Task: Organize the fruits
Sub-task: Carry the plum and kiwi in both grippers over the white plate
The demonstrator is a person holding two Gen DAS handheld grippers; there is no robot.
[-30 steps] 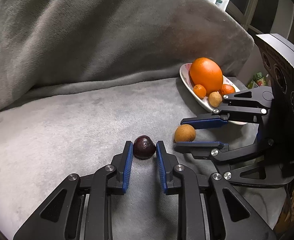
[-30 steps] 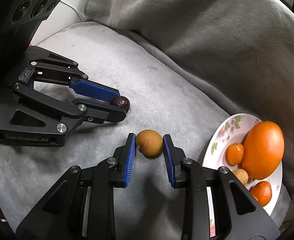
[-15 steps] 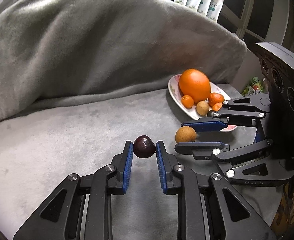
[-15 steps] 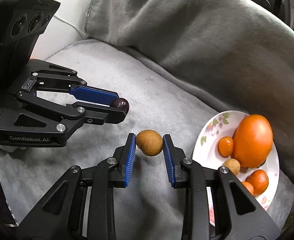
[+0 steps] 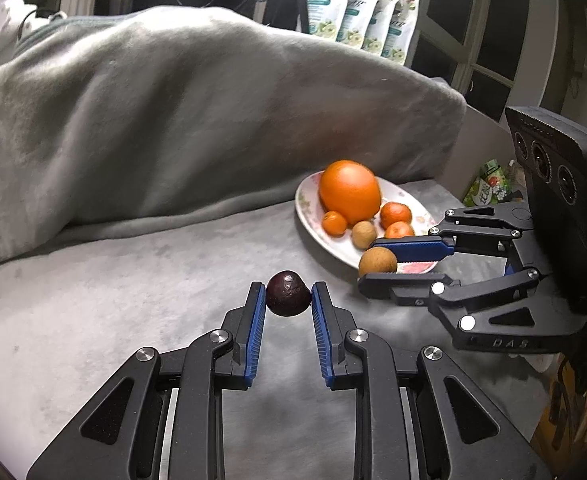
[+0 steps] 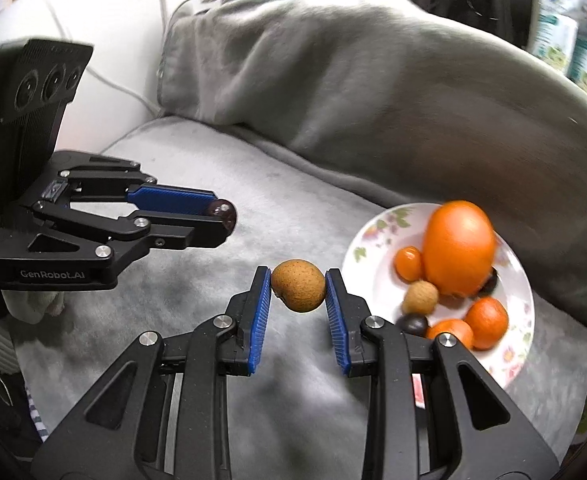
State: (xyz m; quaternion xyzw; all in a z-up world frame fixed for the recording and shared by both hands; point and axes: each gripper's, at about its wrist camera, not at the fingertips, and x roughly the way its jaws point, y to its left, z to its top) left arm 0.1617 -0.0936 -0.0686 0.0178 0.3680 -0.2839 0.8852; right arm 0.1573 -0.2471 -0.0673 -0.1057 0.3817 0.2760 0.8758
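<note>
1. Left gripper (image 5: 288, 294) is clamped on a small dark purple fruit (image 5: 288, 294), round with a slight point on top and a dull, finely wrinkled skin, pinched between the blue pads at the very fingertips and carried above the grey blanket (image 5: 93, 280).
2. Right gripper (image 6: 298, 290) is closed on a tan, rough-skinned round fruit (image 6: 298, 291), a longan by the look of it, likewise held at the tips and off the blanket.
3. Just to the right of that tan fruit sits the floral plate (image 6: 377, 236), resting on the blanket.
4. On the plate: a big smooth orange (image 6: 459, 248), several small glossy orange citrus around it, one more tan fruit (image 6: 420, 298) and two dark fruits partly hidden.
5. In the left wrist view, the right gripper (image 5: 377, 266) hangs over the plate's near rim (image 5: 309, 216).
6. Behind everything, the blanket bulges up in a big grey fold (image 5: 213, 112).
</note>
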